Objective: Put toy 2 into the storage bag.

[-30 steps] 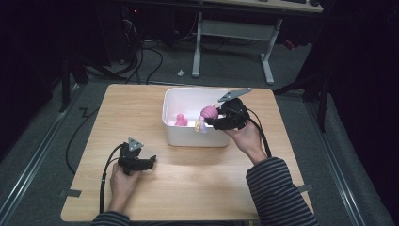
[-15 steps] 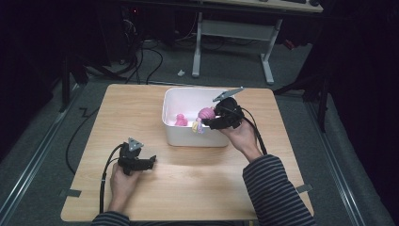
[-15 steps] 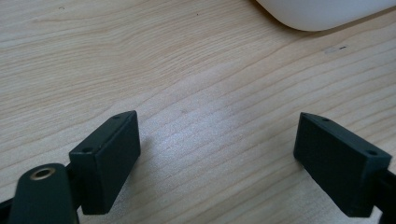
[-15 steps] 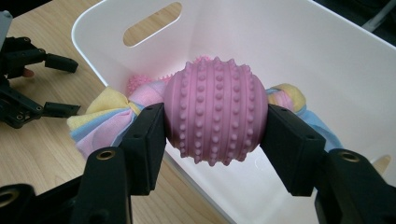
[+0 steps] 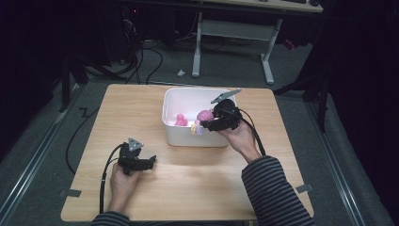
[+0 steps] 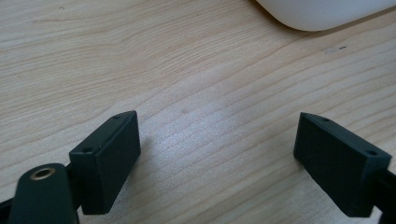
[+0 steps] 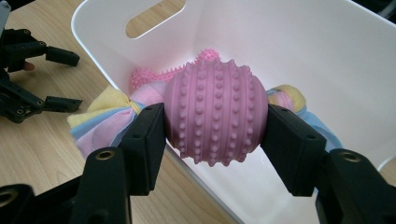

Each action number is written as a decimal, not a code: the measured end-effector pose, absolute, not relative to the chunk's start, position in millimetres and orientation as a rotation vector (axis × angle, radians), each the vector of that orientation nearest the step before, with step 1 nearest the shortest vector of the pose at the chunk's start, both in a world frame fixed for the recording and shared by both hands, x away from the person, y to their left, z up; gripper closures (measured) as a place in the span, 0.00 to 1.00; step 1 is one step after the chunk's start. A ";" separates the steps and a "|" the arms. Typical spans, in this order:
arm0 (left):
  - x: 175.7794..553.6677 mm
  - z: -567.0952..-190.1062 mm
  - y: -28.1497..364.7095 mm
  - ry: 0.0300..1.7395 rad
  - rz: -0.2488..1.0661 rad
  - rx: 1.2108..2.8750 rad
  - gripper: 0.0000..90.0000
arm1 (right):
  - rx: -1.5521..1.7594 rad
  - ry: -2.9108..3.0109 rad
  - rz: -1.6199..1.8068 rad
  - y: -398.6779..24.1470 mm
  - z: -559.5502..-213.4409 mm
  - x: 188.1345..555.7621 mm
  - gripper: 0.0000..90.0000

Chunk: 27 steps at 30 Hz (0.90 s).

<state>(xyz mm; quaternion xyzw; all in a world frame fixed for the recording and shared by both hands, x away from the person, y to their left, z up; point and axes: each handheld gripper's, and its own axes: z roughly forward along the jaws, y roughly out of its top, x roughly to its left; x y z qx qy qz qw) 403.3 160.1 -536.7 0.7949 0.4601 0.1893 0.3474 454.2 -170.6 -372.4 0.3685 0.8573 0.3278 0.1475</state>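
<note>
My right gripper (image 7: 217, 128) is shut on a pink studded ball (image 7: 215, 116) with pastel cloth tails (image 7: 100, 116) at both ends. It holds this toy (image 5: 203, 116) over the near wall of the white bin (image 5: 188, 139). A pink spiky toy (image 7: 154, 74) lies on the bin's floor behind the ball. On the wooden table to the left, my left gripper (image 5: 149, 161) rests open. Its two jaws (image 6: 217, 158) stand wide apart over bare wood, with a corner of the bin (image 6: 322, 11) ahead of them.
The wooden table (image 5: 197, 188) has free room in front of the bin and along its left side. Cables trail from both grippers toward the person. Dark floor, cables and a desk frame (image 5: 230, 28) lie beyond the table's far edge.
My right gripper has shifted slightly to the left with the ball toy, staying over the bin. The left gripper has not moved.
</note>
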 end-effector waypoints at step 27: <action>403.3 -536.9 159.8 1.195 0.496 2.059 0.17 | 1.058 2.289 1.079 -222.3 -355.7 410.3 0.45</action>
